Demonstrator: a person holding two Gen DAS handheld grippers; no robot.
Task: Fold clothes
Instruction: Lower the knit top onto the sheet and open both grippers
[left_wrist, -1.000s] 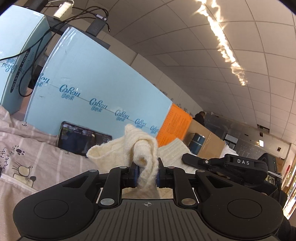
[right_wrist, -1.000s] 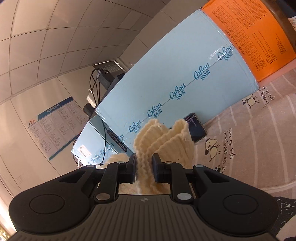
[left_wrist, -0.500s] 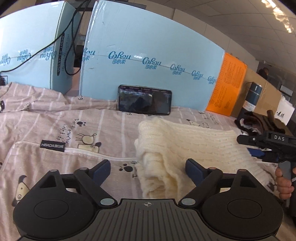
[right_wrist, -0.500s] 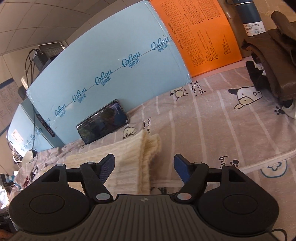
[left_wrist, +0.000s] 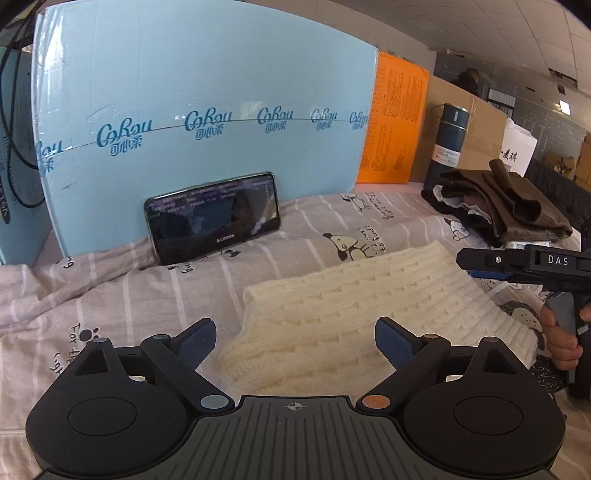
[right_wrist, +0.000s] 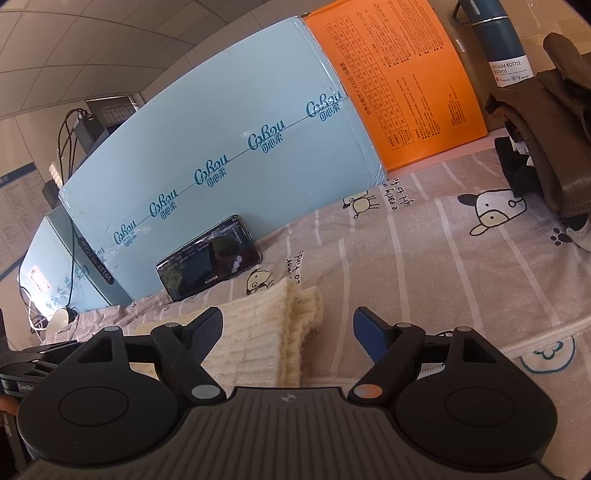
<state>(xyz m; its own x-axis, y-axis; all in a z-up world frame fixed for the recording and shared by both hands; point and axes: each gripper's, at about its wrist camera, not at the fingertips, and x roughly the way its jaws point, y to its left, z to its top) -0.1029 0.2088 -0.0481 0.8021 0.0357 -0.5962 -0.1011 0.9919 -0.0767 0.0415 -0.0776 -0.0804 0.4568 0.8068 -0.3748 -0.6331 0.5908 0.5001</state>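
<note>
Cream knit sweater (left_wrist: 354, 314) lies folded before the phone (left_wrist: 214, 218); both your grippers (left_wrist: 295, 338) (right_wrist: 288, 332) hover with fingers spread, empty. Snag its loose cuffs and the fold springs apart.

One cream knitted garment (left_wrist: 354, 325) lies on one patterned sheet (left_wrist: 110, 295). There are one phone (left_wrist: 214, 218), one vacuum bottle (left_wrist: 448, 140), one pile of brown clothes (left_wrist: 506, 203). Two blue boxes (left_wrist: 207, 122) and one orange box (left_wrist: 399, 122) stand behind.

Left gripper (left_wrist: 295, 338) — lower centre of its wrist frame, jaws spread wide, nothing between the blue pads. Right gripper (right_wrist: 288, 330) — lower centre of its own frame, likewise wide apart; seen at the left view's right edge, gripped by a hand (left_wrist: 561, 341).
</note>
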